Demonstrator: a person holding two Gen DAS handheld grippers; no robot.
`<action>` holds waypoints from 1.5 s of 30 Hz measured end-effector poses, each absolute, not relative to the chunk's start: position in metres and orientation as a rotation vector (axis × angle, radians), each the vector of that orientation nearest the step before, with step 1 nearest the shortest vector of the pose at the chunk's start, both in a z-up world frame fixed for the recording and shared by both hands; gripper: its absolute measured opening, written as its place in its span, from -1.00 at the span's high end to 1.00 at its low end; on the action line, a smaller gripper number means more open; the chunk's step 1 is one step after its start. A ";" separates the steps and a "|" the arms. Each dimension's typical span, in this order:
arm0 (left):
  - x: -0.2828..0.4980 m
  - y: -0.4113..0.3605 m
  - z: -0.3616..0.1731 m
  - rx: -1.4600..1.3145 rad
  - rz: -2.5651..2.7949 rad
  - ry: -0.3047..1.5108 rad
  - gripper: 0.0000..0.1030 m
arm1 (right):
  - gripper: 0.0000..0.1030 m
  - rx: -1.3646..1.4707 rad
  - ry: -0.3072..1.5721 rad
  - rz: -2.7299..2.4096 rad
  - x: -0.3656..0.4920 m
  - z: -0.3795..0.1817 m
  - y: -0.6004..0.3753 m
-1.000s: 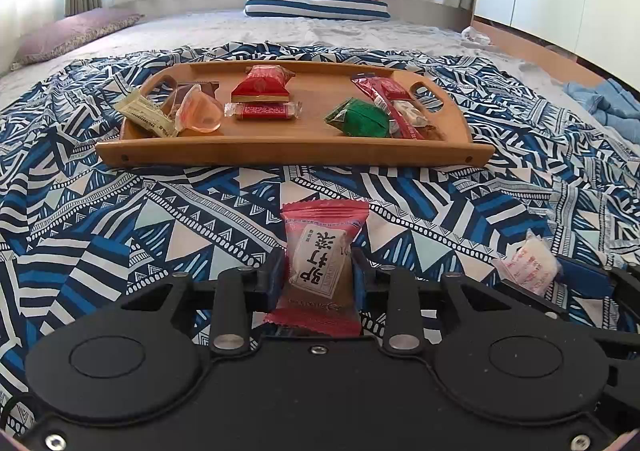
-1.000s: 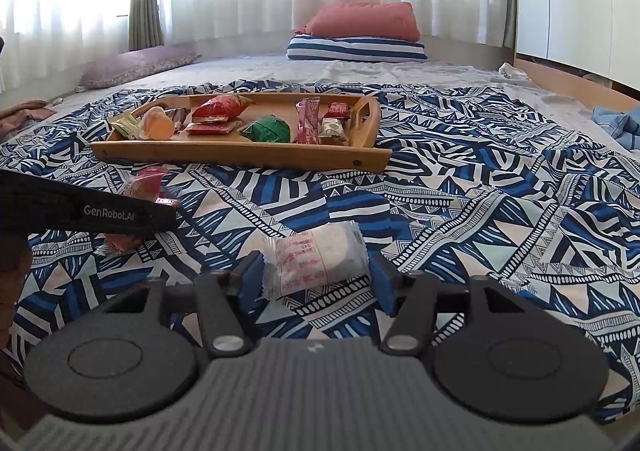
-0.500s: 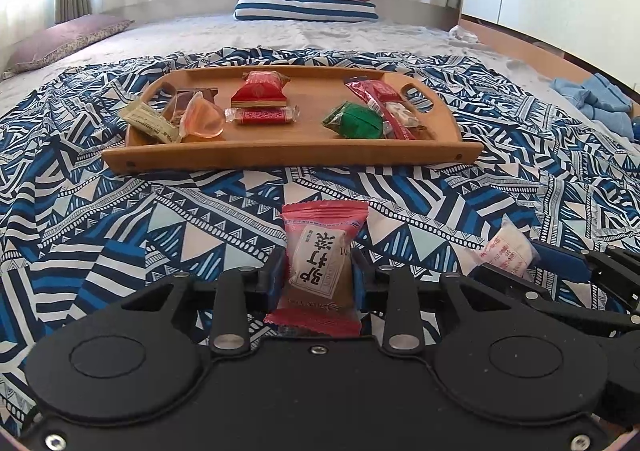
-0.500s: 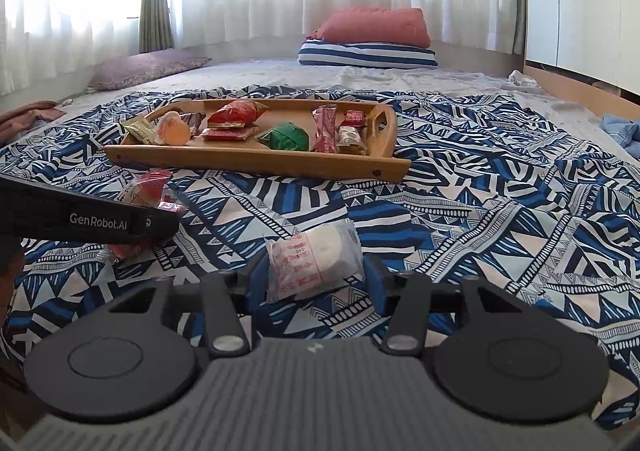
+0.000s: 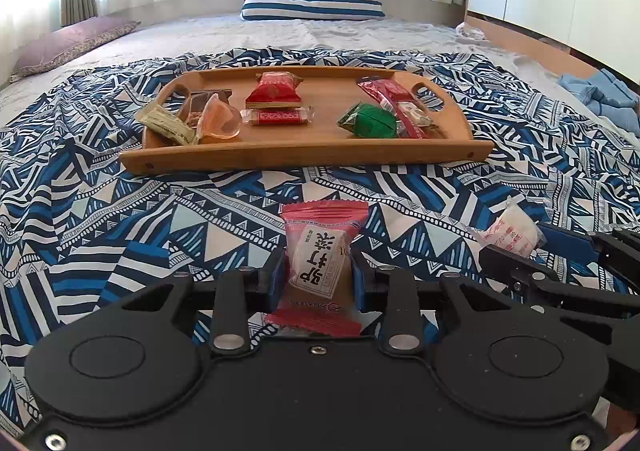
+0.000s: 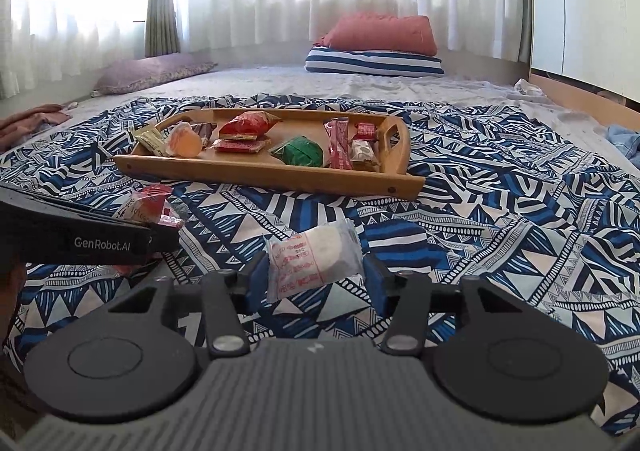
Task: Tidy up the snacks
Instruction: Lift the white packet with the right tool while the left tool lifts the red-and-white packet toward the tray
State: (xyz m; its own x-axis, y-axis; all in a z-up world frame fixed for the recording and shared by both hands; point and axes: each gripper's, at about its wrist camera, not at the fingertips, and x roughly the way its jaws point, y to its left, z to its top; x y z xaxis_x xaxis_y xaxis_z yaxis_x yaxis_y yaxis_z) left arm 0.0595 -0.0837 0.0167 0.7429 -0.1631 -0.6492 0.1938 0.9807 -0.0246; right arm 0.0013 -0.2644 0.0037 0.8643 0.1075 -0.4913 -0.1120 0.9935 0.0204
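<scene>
My left gripper (image 5: 318, 273) is shut on a red-and-brown snack packet (image 5: 320, 251), held upright just above the patterned blanket. My right gripper (image 6: 314, 281) has its blue pads against both sides of a white snack packet (image 6: 312, 259) with red print. That white packet (image 5: 510, 235) also shows at the right of the left wrist view, between the right gripper's fingers (image 5: 560, 241). A wooden tray (image 5: 304, 159) lies ahead on the blanket, holding several wrapped snacks, among them a green one (image 5: 370, 121) and a red one (image 5: 272, 93).
The tray (image 6: 260, 171) sits left of centre in the right wrist view, with the left gripper's body (image 6: 80, 239) low at the left edge. Striped and red pillows (image 6: 376, 51) lie at the far end. Blue clothing (image 5: 596, 95) lies at the right.
The right gripper's jaws have narrowed onto the white packet. The left gripper keeps the same grip on its red-and-brown packet and has barely shifted.
</scene>
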 end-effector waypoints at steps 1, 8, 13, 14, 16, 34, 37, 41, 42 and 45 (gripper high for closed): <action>0.059 -0.083 0.017 0.045 -0.194 0.706 0.39 | -0.05 -0.009 0.513 0.115 0.002 0.004 -0.264; 0.059 -0.078 0.019 0.048 -0.187 0.706 0.39 | -0.05 -0.007 0.513 0.117 0.003 0.007 -0.262; 0.059 -0.072 0.020 0.041 -0.180 0.711 0.39 | -0.06 -0.006 0.513 0.119 0.004 0.009 -0.259; 0.059 -0.071 0.020 0.040 -0.179 0.711 0.39 | -0.07 -0.007 0.513 0.120 0.004 0.009 -0.258; 0.059 -0.069 0.021 0.039 -0.177 0.712 0.39 | -0.07 -0.009 0.514 0.120 0.005 0.010 -0.257; 0.062 -0.047 0.040 0.053 -0.150 0.669 0.39 | -0.07 -0.034 0.480 0.143 0.011 0.025 -0.241; 0.062 -0.046 0.041 0.054 -0.148 0.667 0.39 | -0.08 -0.034 0.474 0.149 0.013 0.027 -0.237; 0.062 -0.045 0.041 0.053 -0.150 0.667 0.39 | -0.08 -0.032 0.470 0.158 0.016 0.030 -0.233; 0.062 -0.045 0.041 0.053 -0.151 0.666 0.39 | -0.08 -0.033 0.469 0.160 0.016 0.031 -0.232; 0.063 -0.044 0.042 0.052 -0.154 0.667 0.39 | -0.08 -0.036 0.465 0.163 0.018 0.033 -0.229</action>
